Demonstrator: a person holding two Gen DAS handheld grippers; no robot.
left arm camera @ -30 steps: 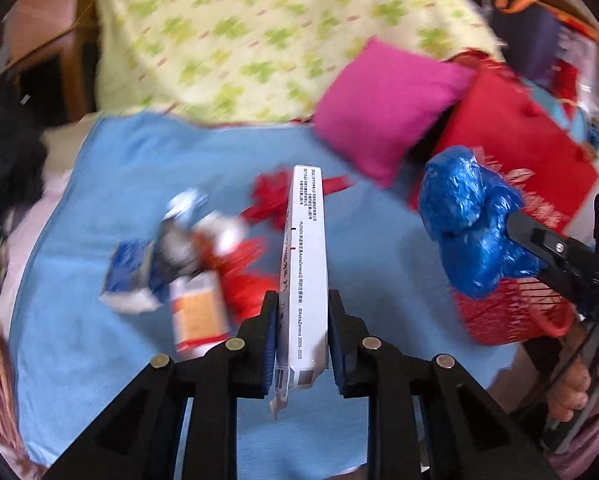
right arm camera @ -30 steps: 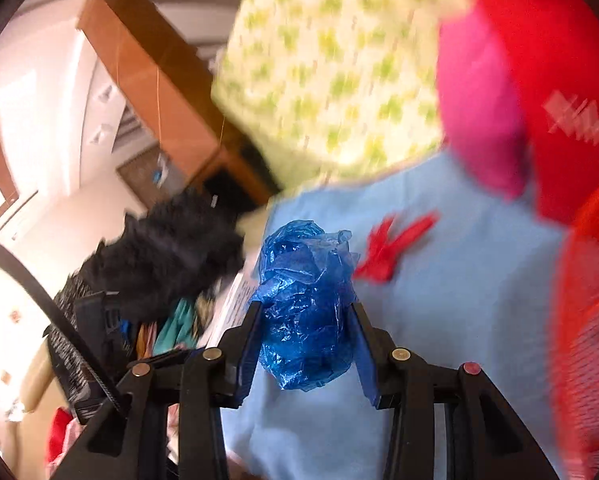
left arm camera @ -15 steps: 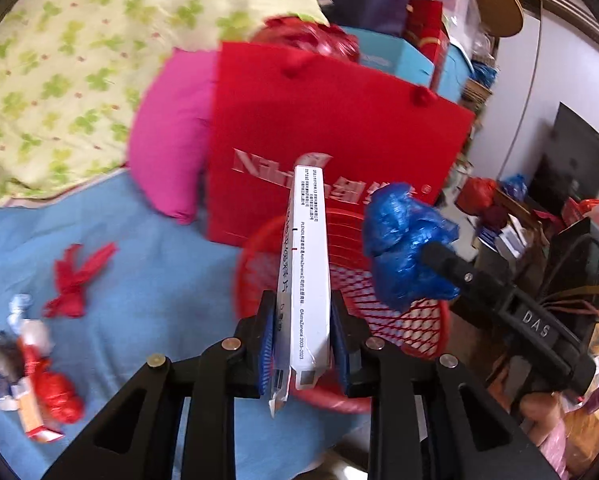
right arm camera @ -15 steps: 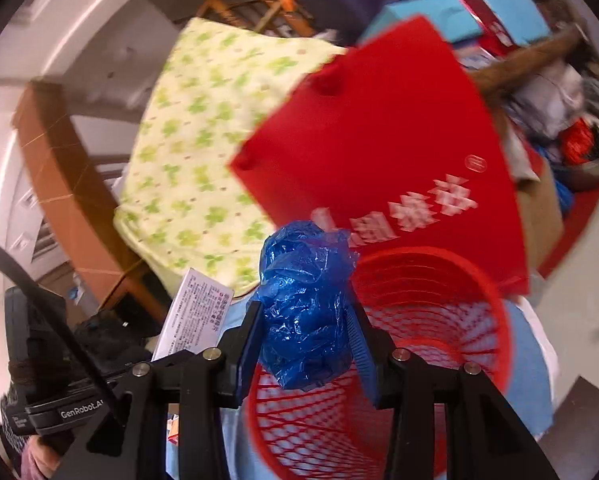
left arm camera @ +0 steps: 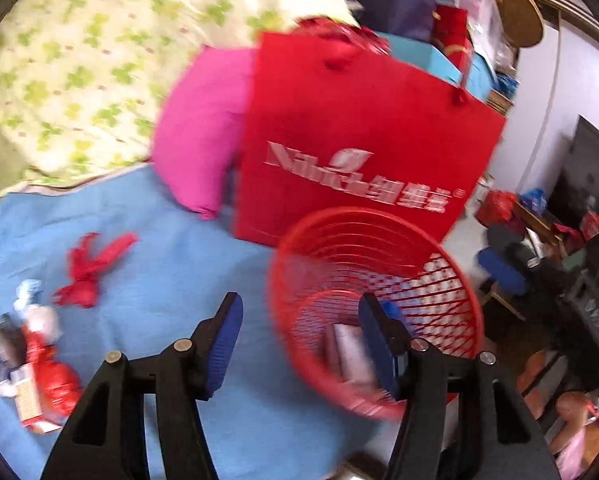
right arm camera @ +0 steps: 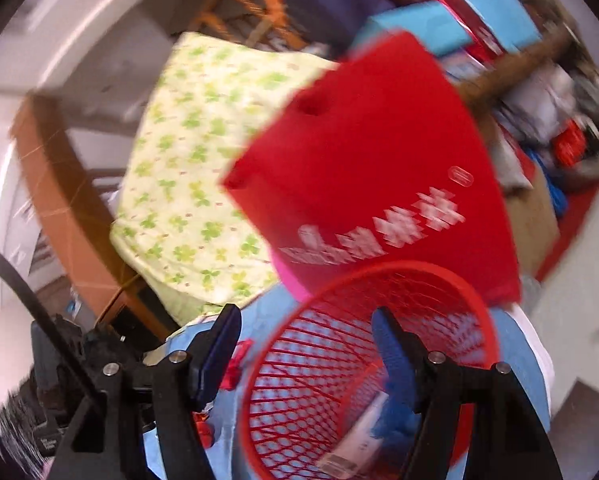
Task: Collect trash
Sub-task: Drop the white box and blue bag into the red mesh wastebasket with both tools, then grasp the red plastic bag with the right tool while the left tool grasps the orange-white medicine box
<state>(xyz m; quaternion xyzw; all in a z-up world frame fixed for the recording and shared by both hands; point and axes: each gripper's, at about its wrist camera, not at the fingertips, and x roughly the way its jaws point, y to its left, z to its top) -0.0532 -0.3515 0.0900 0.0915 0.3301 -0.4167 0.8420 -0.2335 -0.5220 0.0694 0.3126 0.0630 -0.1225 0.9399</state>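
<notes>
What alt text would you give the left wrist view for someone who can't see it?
The open left gripper hovers at the rim of a red basket holding a white box and something blue. More trash and a red scrap lie on the blue cloth to the left; a red bag and pink cushion stand behind.

Both wrist views close above, angled down, sharing red mesh basket [left arm camera: 379,264] [right arm camera: 379,320]

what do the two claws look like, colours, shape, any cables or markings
Both look alike: the left claw and right claw have matte black angular arms with silver rivets and ribbed blue pads on the fingers. A black cable arcs past the right one. No markings are legible on either.
</notes>
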